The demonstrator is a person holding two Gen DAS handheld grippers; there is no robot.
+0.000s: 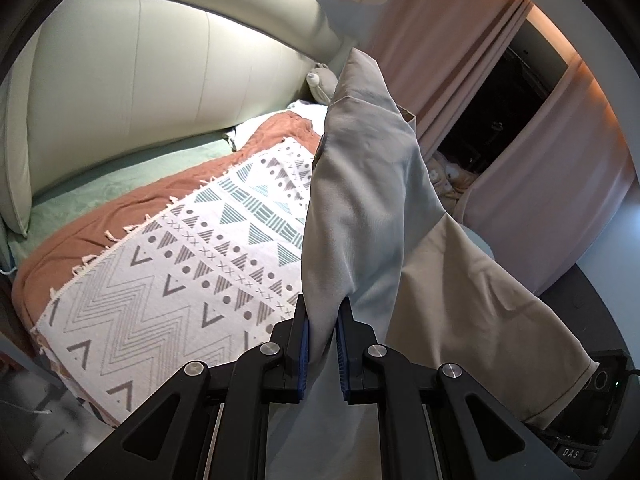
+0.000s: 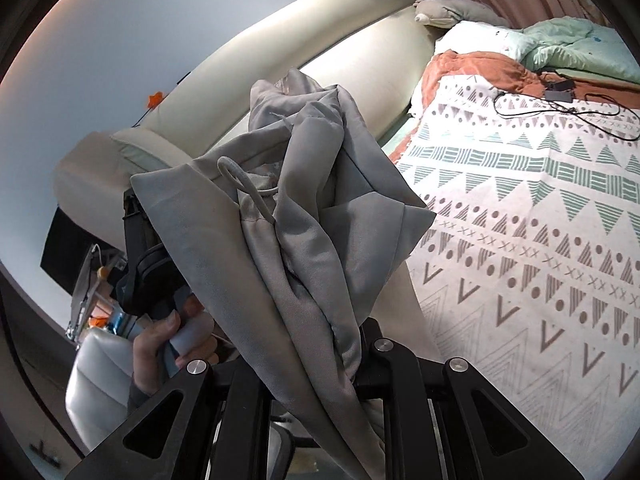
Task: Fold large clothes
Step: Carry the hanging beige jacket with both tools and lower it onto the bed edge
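Smooth matt grey cloth garment (image 1: pixel 360 184); woven blanket (image 1: pixel 168 280).

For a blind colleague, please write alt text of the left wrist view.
The left gripper is shut on a grey garment, held up above a bed with a patterned blanket. Behind are a padded headboard and pink curtains.

Bed (image 2: pixel 404 120) with padded cream headboard (image 1: pixel 168 80) across upper left of left-wrist frame. White patterned throw (image 1: pixel 192 272) spread over rust-orange blanket (image 1: pixel 132 204), green sheet (image 1: pixel 120 176) bare beside headboard. At upper right of right-wrist frame: black cable with adapter (image 2: pixel 560 94) on throw, white pillow (image 2: pixel 476 36), mint quilt (image 2: pixel 576 44), grey plush toy (image 2: pixel 452 12).
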